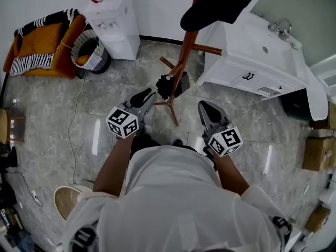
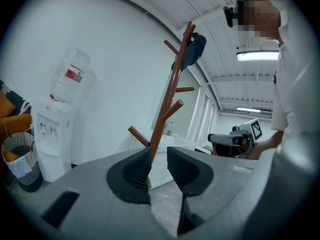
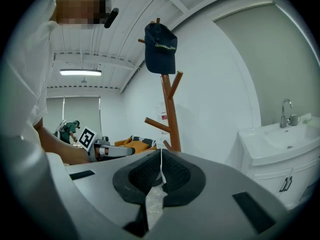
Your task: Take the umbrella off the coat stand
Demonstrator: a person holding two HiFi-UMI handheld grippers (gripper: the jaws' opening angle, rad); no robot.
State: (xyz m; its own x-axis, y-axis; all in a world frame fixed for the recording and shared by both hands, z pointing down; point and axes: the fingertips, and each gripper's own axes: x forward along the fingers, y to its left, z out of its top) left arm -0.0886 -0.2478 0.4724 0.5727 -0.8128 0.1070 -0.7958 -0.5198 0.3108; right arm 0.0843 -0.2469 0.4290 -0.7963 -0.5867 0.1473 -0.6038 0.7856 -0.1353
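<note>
The coat stand (image 1: 185, 56) rises between the two grippers, its pole leaning up the head view to a dark cap (image 1: 220, 4) on top; a black folded bundle, seemingly the umbrella (image 1: 170, 84), hangs low against the pole, just above the spread feet. The left gripper (image 1: 147, 96) is released, its jaws apart with nothing between them; its tips are near the umbrella but not touching it, and in the left gripper view the pole shows through the gap. The right gripper (image 1: 206, 111) is clenched on nothing, its pads meeting along a thin seam; it sits right of the feet, apart from the stand. The corner of a white sink cabinet (image 1: 252, 51) crowds the stand on the right, and one peg (image 1: 207, 50) reaches toward its edge; a water dispenser (image 1: 113, 20) and a basket (image 1: 89, 49) stand off to the left; bare floor (image 1: 105, 114) lies open on the near and left sides, crossed only by a thin cable (image 1: 79, 119).
</note>
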